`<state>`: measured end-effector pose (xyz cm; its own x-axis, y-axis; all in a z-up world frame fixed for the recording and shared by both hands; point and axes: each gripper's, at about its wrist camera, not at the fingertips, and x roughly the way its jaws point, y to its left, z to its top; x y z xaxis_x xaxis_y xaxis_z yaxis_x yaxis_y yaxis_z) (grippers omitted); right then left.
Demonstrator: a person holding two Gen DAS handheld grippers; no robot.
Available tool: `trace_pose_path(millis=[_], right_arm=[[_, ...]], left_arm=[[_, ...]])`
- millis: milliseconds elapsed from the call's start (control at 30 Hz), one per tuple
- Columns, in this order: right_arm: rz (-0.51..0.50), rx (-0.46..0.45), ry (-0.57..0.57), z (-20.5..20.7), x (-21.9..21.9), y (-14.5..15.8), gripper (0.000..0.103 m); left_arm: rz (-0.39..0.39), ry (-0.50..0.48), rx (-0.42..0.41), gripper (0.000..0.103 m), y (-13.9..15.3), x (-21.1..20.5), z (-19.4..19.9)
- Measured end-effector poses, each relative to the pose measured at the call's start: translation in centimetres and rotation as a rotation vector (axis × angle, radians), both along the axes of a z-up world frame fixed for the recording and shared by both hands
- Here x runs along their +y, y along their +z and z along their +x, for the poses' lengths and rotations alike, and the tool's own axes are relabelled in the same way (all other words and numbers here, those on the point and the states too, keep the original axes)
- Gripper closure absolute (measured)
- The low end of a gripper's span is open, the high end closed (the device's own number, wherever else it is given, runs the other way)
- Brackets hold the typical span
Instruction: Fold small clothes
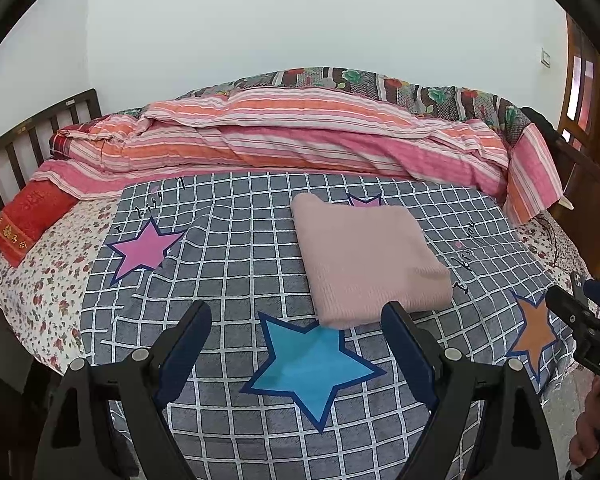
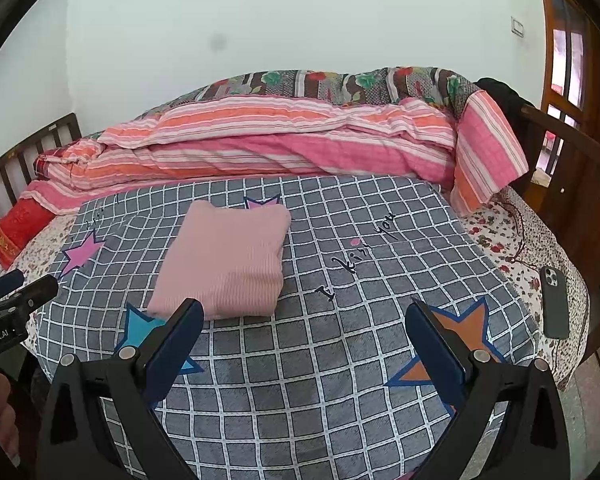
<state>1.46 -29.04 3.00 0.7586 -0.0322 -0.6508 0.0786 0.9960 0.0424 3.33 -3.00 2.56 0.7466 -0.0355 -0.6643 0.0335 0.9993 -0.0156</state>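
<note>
A pink knitted garment (image 1: 368,260) lies folded into a neat rectangle on the grey checked cloth (image 1: 236,264) with coloured stars; it also shows in the right wrist view (image 2: 224,260). My left gripper (image 1: 298,320) is open and empty, held above the cloth just in front of the garment's near edge. My right gripper (image 2: 304,316) is open and empty, to the right of the garment, its left finger (image 2: 180,340) near the garment's near corner. Each gripper's body shows at the edge of the other's view.
A rolled pink and orange striped quilt (image 1: 284,136) lies along the far side of the bed. A red pillow (image 1: 28,220) sits at the left by the wooden headboard (image 1: 32,136). A dark phone (image 2: 555,304) lies at the bed's right edge.
</note>
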Motion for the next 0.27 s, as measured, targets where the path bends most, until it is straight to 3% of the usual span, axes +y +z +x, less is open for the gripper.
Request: trace_pose_path(millis=[267], right_arm=[[-0.007, -0.003, -0.002, 0.26, -0.05, -0.03, 0.004]], left_arm=[[-0.014, -0.024, 0.003, 0.017, -0.02, 0.37, 0.33]])
